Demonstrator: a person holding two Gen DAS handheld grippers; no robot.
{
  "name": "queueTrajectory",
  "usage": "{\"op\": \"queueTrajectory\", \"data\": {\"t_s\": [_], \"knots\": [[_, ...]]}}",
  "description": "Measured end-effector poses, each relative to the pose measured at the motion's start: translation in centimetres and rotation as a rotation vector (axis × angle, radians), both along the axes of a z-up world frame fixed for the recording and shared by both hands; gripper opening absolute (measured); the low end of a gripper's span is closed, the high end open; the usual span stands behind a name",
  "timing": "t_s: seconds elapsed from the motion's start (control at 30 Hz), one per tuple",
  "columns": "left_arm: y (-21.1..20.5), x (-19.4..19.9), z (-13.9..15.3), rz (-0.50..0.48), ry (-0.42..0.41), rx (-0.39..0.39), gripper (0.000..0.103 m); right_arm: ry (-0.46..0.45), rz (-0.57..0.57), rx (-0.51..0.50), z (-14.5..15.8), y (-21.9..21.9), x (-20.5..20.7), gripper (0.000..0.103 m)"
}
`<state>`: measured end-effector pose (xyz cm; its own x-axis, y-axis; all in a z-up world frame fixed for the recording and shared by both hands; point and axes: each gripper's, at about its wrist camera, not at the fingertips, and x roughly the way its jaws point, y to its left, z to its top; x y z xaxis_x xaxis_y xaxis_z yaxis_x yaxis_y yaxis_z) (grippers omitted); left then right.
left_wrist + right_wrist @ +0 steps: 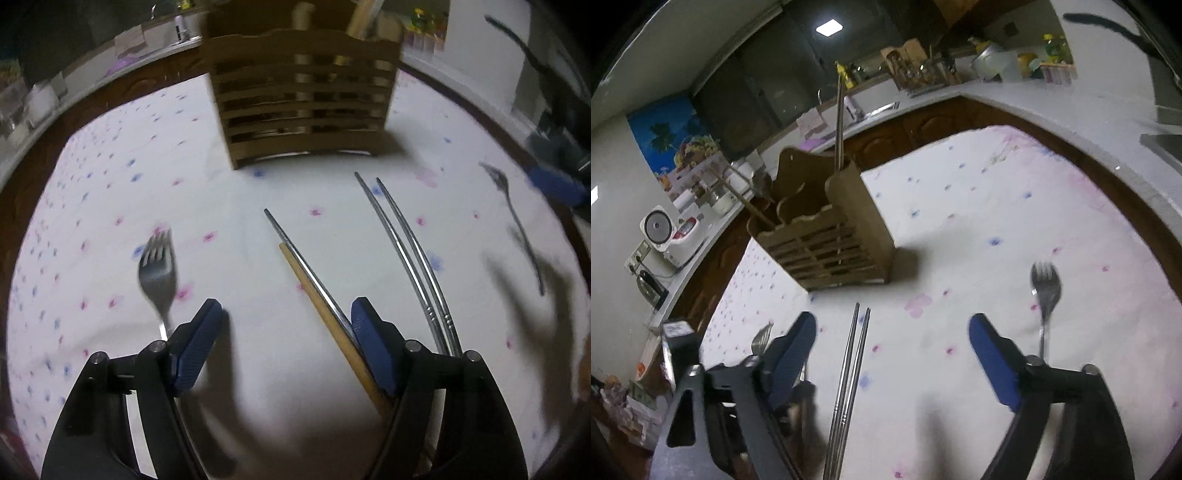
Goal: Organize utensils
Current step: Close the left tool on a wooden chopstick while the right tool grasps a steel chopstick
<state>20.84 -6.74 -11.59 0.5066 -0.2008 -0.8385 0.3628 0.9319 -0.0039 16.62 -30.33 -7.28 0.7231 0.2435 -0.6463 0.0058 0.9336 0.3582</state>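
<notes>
Standing at the top centre of the left wrist view, the slatted wooden caddy holds a few wooden handles and blocks the far edge of the flowered tablecloth. On the cloth below it lie a fork at lower left, a wooden chopstick touching a single metal chopstick at centre, a pair of metal chopsticks to their right, and a second fork near the right edge. The left gripper points steeply down at the cloth, its blue pads apart with nothing pressed between them; the wooden chopstick runs just inside the right pad. In the right wrist view the right gripper tilts down too, jaws apart, straddling the metal pair without touching it, while the second fork lies just outside its right finger. A kitchen counter crowded with jars curves behind.
</notes>
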Motion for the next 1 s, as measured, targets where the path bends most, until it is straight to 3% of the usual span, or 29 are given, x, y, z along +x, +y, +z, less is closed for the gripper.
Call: {"op": "queueTrajectory", "data": {"t_s": [0.17, 0.23, 0.33, 0.6, 0.77, 0.87, 0.93, 1.0], "knots": [[2.3, 0.0, 0.7, 0.025, 0.047, -0.155, 0.073, 0.103, 0.079, -0.024, -2.7, 2.6, 2.6, 0.039], [2.5, 0.3, 0.6, 0.048, 0.05, -0.159, 0.064, 0.139, 0.107, -0.052, -3.6, 3.8, 3.8, 0.028], [2.1, 0.7, 0.2, 0.072, 0.054, -0.127, 0.05, 0.167, 0.138, -0.087, -4.5, 5.2, 5.1, 0.025], [1.4, 2.0, 0.1, 0.072, 0.037, -0.089, 0.05, 0.208, 0.158, -0.182, -5.7, 5.9, 6.6, 0.008], [0.3, 2.7, 0.1, 0.041, 0.028, -0.041, 0.048, 0.22, 0.168, -0.199, -5.5, 6.1, 6.9, 0.007], [0.0, 2.9, 0.1, 0.02, 0.036, -0.047, 0.035, 0.221, 0.171, -0.205, -5.6, 6.5, 7.8, 0.007], [-0.1, 2.9, 0.2, 0.001, 0.046, -0.056, 0.021, 0.222, 0.177, -0.201, -5.7, 6.5, 8.4, 0.007], [-0.4, 2.9, 0.2, -0.019, 0.053, -0.056, 0.018, 0.226, 0.179, -0.186, -5.7, 6.2, 8.8, 0.007]]}}
